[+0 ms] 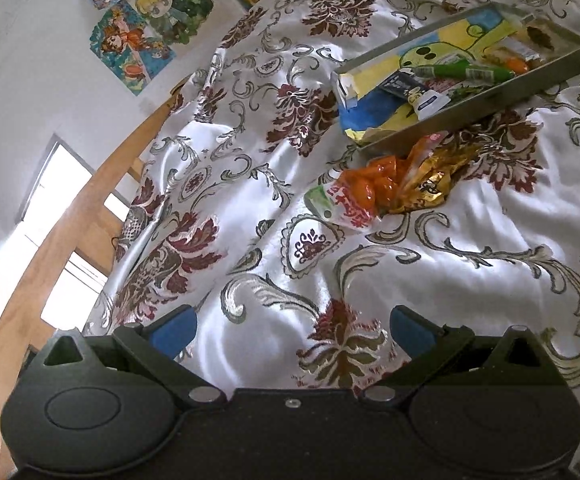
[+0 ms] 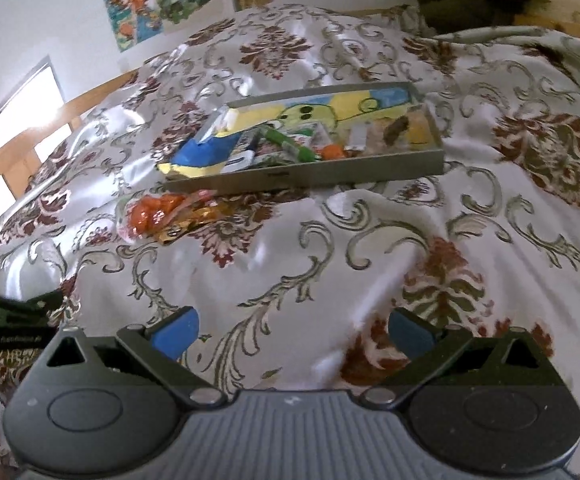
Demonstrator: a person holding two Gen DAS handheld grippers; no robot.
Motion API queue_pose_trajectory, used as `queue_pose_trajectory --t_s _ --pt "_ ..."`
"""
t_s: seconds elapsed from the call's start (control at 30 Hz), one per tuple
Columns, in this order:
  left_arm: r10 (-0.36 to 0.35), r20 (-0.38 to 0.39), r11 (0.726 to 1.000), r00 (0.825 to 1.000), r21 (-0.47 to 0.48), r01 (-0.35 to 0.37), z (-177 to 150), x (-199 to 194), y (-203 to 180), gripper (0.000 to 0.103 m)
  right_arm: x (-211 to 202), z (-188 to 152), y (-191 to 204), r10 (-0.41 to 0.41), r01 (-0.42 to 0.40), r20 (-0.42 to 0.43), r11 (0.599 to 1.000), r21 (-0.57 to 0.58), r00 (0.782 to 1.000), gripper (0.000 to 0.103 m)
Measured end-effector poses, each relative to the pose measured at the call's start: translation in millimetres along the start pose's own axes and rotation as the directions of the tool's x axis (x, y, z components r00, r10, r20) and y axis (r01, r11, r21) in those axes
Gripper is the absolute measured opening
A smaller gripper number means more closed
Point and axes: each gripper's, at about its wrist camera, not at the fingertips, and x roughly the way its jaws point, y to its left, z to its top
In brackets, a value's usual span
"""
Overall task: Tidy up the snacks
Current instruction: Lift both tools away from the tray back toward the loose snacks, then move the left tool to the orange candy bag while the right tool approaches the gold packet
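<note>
A shallow grey box (image 1: 486, 106) (image 2: 330, 170) with a cartoon-printed bottom lies on the floral bedspread and holds several snack packets, among them a green stick pack (image 1: 466, 72) (image 2: 294, 146). Just in front of the box lie an orange candy bag (image 1: 370, 190) (image 2: 155, 214) and a gold wrapper (image 1: 426, 190) (image 2: 193, 222), touching each other. My left gripper (image 1: 294, 326) hovers open over bare cloth, well short of those packets. My right gripper (image 2: 294, 330) is open too, empty, farther back from the box. The left gripper's edge (image 2: 5, 312) shows at the far left of the right wrist view.
The patterned bedspread (image 1: 249, 200) covers the whole work area, rumpled into folds. A wooden bed rail (image 1: 69, 220) runs along the left, with a bright window (image 1: 45, 220) beyond. Cartoon posters (image 1: 145, 16) hang on the white wall behind.
</note>
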Motion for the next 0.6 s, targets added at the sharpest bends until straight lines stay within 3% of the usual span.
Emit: queue_pose_trajectory --t_s 0.2,0.6 --pt "0.005 -0.003 0.999 1.000 0.033 -0.005 7 16 2 0.102 17 7 14 0.011 -0.012 -0.012 0.997 -0.077 1.000 0.103" --pt "0.014 -0.019 1.000 1.000 0.022 -0.013 27 43 4 0.102 36 18 19 0.034 -0.037 -0.036 0.995 -0.090 0.999 0.103"
